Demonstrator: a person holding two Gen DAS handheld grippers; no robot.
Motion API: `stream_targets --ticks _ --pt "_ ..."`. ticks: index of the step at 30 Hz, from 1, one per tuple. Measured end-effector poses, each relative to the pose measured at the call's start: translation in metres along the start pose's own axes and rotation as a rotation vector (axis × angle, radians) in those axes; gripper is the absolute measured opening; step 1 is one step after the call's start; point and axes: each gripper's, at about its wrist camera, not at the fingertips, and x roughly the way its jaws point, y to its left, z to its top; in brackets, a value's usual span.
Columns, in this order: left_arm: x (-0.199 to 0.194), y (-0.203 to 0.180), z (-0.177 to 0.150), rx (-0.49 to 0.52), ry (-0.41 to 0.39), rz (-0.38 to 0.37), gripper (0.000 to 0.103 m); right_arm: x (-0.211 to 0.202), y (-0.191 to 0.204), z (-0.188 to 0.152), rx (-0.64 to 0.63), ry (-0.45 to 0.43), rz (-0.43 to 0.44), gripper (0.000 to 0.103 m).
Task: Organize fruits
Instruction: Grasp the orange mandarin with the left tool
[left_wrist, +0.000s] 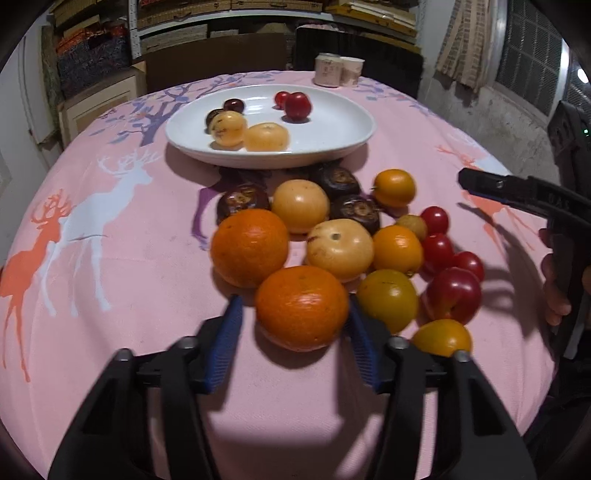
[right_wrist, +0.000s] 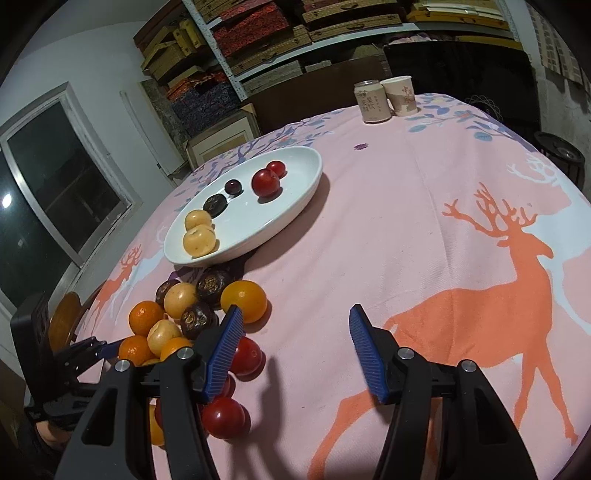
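Note:
A pile of fruit lies on the pink deer tablecloth (left_wrist: 110, 280): oranges, yellow plums, dark brown fruits and red plums (left_wrist: 452, 293). My left gripper (left_wrist: 295, 314) is open with its blue fingers on either side of the nearest orange (left_wrist: 302, 307), which rests on the cloth. A white plate (left_wrist: 332, 122) behind the pile holds two yellow, two dark and two red fruits. My right gripper (right_wrist: 295, 321) is open and empty above the cloth, right of the pile (right_wrist: 192, 314). It also shows in the left wrist view (left_wrist: 480, 182). The plate shows in the right wrist view (right_wrist: 295, 199).
A can (right_wrist: 372, 101) and a paper cup (right_wrist: 402, 95) stand at the far edge of the table. Shelves with boxes line the back wall. A window is on the left in the right wrist view.

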Motion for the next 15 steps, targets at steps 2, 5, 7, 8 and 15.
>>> stream_targets --ticks 2,5,7,8,15 --pt "-0.008 -0.003 -0.001 0.012 -0.045 0.021 0.045 -0.005 0.009 -0.006 -0.045 0.014 0.006 0.061" --pt "-0.022 0.0 -0.003 -0.008 -0.118 -0.011 0.045 -0.016 0.029 -0.021 -0.155 0.036 -0.007 0.061" --pt "-0.027 0.005 -0.003 -0.035 -0.141 -0.026 0.045 -0.021 0.041 -0.032 -0.231 0.045 -0.043 0.06" --pt "-0.027 0.006 -0.002 -0.043 -0.141 -0.032 0.045 -0.02 0.047 -0.039 -0.275 0.064 -0.065 0.06" --pt "-0.028 0.004 -0.003 -0.031 -0.145 -0.035 0.045 -0.017 0.064 -0.052 -0.366 0.1 -0.08 0.047"
